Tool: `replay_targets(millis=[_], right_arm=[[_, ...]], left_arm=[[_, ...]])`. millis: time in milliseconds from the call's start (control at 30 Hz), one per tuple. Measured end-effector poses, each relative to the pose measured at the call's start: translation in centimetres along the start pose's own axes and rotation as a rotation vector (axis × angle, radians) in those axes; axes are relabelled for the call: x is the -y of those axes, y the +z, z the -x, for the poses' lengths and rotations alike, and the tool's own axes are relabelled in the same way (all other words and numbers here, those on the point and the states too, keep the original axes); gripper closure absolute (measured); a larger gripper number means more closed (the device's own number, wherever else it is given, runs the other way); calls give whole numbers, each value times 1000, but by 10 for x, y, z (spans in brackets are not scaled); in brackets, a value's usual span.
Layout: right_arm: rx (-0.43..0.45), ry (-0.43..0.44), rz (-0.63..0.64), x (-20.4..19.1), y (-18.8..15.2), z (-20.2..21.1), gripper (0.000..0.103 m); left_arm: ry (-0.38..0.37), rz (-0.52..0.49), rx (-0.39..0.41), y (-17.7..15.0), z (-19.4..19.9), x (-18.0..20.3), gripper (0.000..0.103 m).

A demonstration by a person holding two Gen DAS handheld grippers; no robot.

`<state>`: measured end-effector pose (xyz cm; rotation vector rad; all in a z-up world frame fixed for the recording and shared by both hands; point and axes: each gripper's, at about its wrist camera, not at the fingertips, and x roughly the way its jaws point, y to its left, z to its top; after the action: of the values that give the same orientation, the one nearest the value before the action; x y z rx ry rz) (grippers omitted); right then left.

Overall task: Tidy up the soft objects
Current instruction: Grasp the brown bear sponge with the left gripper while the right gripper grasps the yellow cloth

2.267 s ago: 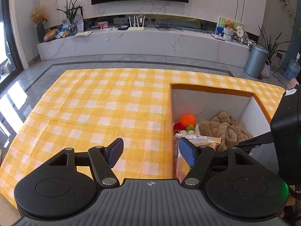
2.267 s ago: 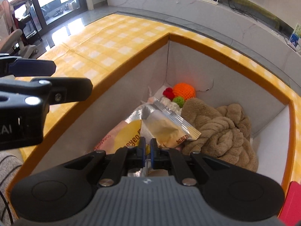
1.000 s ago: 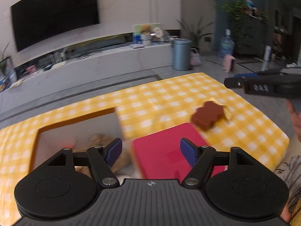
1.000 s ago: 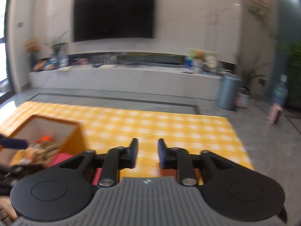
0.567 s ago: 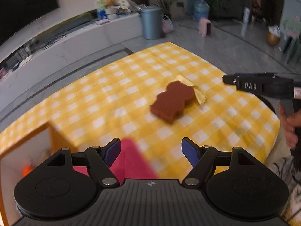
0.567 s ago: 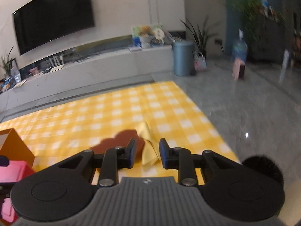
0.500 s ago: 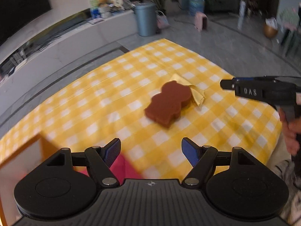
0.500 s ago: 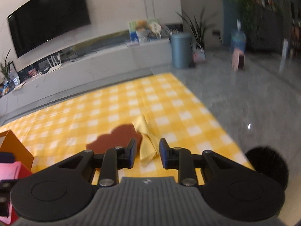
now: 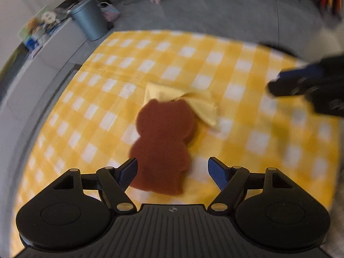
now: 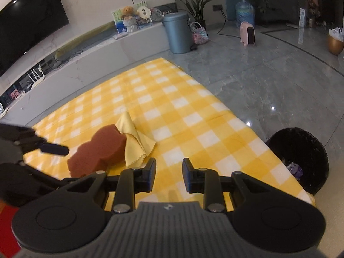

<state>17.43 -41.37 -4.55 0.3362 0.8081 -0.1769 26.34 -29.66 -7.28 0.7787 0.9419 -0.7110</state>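
A brown bear-shaped sponge (image 9: 161,142) lies on the yellow checked tablecloth (image 9: 86,111), resting partly on a folded yellow cloth (image 9: 182,101). My left gripper (image 9: 173,169) hangs over the sponge's near end with its jaws wide open; the blue pads do not press on it. In the right wrist view the sponge (image 10: 99,150) and the cloth (image 10: 135,144) sit left of my right gripper (image 10: 168,176). Its jaws stand a narrow gap apart with nothing between them, above bare tablecloth. Each gripper shows in the other's view: the right gripper (image 9: 301,86) and the left gripper (image 10: 49,148).
The table's right edge (image 10: 247,124) drops to a grey tile floor. A black waste bin (image 10: 301,159) stands by the table's near right corner. A blue-grey bin (image 10: 178,34) and a low white cabinet (image 10: 96,53) are at the back. A red object (image 10: 6,225) shows at the lower left.
Both grippers swung from the box to the table's right end and came lower. The sponge and cloth now lie close under the left gripper. The right jaws kept their narrow gap.
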Motion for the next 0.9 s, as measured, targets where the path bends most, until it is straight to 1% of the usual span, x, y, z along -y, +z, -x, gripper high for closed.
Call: replay_targets(millis=[33,67,133,167,200,300,367,433,467,533,667,733,833,900], right_arm=[[-4,3,3,0,0,-1,77],[-8,6,6,-1,0,-2,77],[-11,9,16,-3,0,-4,77],[-15,13,21,-5,0,-5,77],[-19,18,23,-5,-1,-7,77],[-37,20,21,-5,-2,-13,77],[-43,12,13,-3,-2,-16,77],[-46,9,4,-1,-1,-18,77],[-47,9,-1,0,0,-19,77],[-52,10,-2,-1,-1,-21,77],[-63,10,7,-2,0,-26,77],[-65,8,5,-1,0,-28,77],[-68,17,10,-1,-1,-30,77],[-76,34,-4,1,-1,-33,77]], left_arm=[[22,-8,-17,2,-6,-3,15],[26,2,-32,4,-13,-6,15],[-31,47,-49,8,-22,-17,15],[-48,66,-61,10,-27,-21,13],[-56,75,-76,11,-30,-24,11],[-64,65,-88,17,-36,-31,10],[-48,58,-92,18,-43,-35,10],[-63,72,-120,19,-51,-40,10],[-89,100,-116,20,-52,-44,15],[-138,142,-128,21,-54,-50,20],[-145,69,-129,20,-50,-42,24],[-148,51,-124,19,-44,-38,25],[-94,9,-62,17,-23,-26,26],[-102,-10,-38,16,-8,-18,27]])
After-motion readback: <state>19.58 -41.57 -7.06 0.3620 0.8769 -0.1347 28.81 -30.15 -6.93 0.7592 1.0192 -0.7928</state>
